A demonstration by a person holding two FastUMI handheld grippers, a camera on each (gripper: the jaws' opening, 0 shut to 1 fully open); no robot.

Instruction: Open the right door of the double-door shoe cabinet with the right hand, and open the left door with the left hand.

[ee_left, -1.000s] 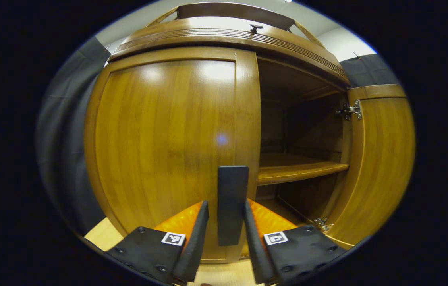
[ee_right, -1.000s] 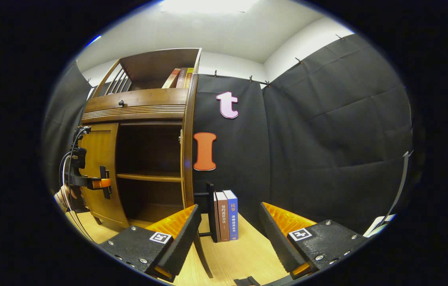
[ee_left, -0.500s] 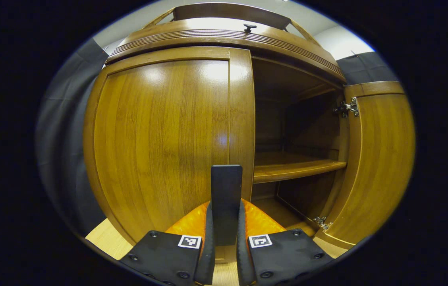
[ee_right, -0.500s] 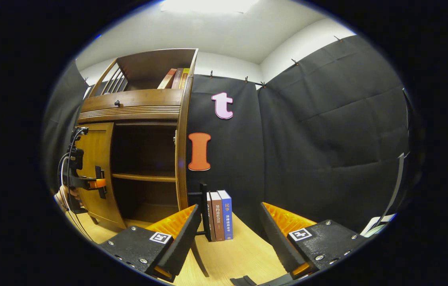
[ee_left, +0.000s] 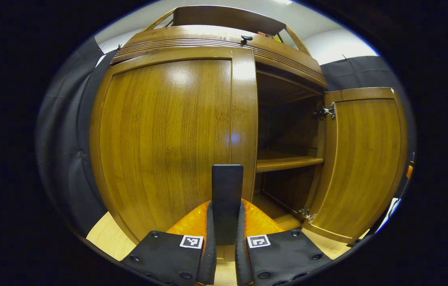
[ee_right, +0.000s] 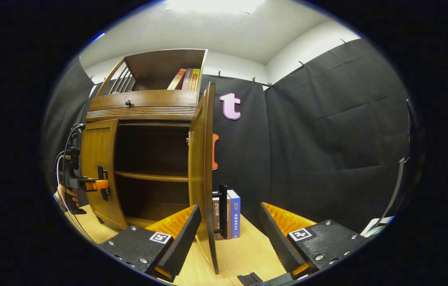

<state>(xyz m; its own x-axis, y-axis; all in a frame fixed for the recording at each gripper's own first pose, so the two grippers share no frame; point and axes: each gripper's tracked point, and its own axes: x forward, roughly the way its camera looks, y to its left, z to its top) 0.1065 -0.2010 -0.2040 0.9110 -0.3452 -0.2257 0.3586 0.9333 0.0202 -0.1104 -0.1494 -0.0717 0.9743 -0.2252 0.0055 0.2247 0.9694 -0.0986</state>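
Left gripper view: the left gripper (ee_left: 226, 242) is closed on the dark vertical handle (ee_left: 227, 198) of the left door (ee_left: 168, 139), with both fingers (ee_left: 209, 246) pressed against the handle's 2 sides. The left door lies flat against the front of the shoe cabinet (ee_left: 216, 37), its free edge lining the dark opening. Beyond that edge, the right door (ee_left: 361, 163) stands swung outward on 2 metal hinges (ee_left: 327, 112), exposing 1 inner shelf (ee_left: 287, 162).

Right gripper view: the right gripper (ee_right: 230, 234) has its jaws spread wide and holds nothing. The right door (ee_right: 204, 174) is seen nearly edge-on, just beyond the gap between the fingers, with its own dark handle (ee_right: 223, 208) on the outer face. A row of upright books (ee_right: 232, 214) stands on the wooden tabletop (ee_right: 244, 250) just behind the door. At far left, the left gripper (ee_right: 103, 184) and the holding hand (ee_right: 69, 196) meet the left door (ee_right: 99, 171). Bare tabletop lies to the right of the open door.
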